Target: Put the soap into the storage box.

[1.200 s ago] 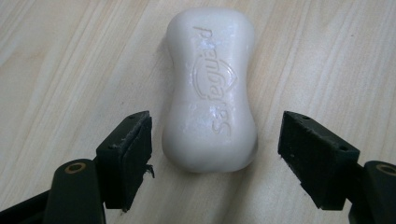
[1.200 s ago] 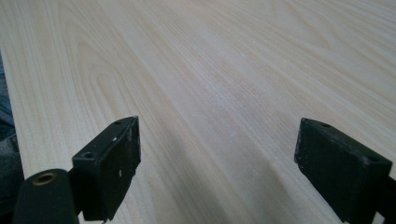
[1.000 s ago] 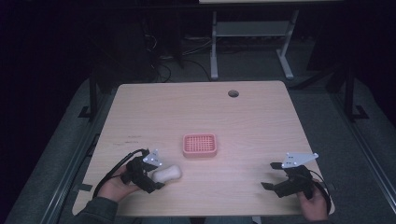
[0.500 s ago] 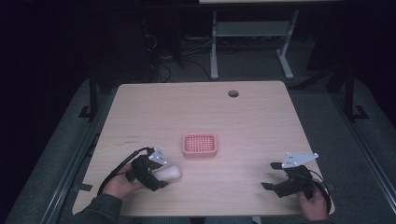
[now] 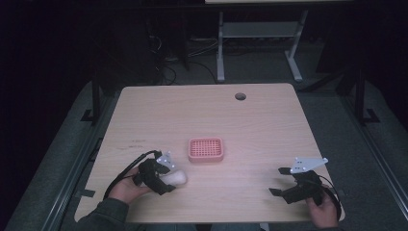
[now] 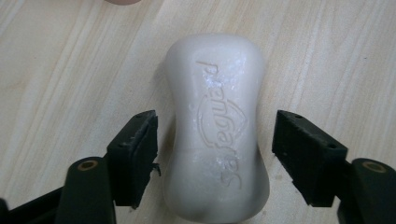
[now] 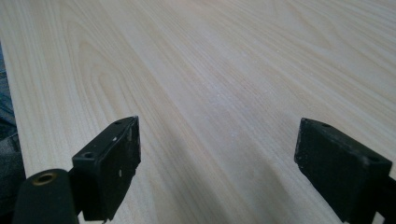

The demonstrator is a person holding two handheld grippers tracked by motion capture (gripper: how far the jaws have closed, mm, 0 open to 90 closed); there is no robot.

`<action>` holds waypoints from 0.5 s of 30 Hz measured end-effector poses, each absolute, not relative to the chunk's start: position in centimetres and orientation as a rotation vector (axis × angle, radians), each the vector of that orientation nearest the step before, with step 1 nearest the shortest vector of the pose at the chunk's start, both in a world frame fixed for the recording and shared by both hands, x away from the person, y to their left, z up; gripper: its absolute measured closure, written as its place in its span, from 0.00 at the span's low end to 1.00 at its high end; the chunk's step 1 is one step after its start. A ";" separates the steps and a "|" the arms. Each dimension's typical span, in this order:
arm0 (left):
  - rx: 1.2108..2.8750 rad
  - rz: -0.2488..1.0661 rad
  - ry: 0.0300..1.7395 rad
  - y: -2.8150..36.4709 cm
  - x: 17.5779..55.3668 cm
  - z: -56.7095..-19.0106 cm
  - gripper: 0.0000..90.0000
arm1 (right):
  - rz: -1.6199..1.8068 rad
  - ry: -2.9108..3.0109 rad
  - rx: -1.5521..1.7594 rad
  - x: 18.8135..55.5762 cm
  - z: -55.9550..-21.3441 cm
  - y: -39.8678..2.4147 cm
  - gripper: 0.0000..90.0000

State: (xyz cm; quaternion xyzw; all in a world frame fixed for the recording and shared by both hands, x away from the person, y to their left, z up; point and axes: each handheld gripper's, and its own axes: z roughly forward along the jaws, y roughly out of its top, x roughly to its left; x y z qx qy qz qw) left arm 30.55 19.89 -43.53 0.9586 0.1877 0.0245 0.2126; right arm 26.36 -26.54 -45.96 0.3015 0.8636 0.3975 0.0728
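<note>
Dark surroundings frame a pale wooden table, with cables and a metal stand barely readable in the gloom behind it. A round hole sits near the far edge. Near the middle lies a small pink tray with a dotted grid surface.

At the near left, the left gripper is held low over a white bar of soap lying flat on the wood, just in front of the tray and apart from it. In the left gripper view the soap lies lengthwise between the 2 black jaws, its raised lettering too faint to read, and its near end is cut off by the bottom edge. The jaws have just been closing around it, yet a sliver of table shows on each side, so the pads do not press it. Part of the soap is hidden under the gripper in the high view.

At the near right, the right gripper rests above bare wood, well away from the soap, jaws spread wide with nothing between them. The person's forearms are cut off at the bottom edge.
</note>
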 end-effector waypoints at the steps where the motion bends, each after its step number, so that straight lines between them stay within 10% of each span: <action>1: 2.664 0.068 0.521 19.8 30.6 -43.6 0.35 | 1.194 2.594 0.908 26.4 -46.0 -26.5 0.16; 15: 2.681 0.042 0.527 19.3 31.1 -44.1 0.46 | 1.195 2.590 0.909 26.3 -45.9 -26.6 0.16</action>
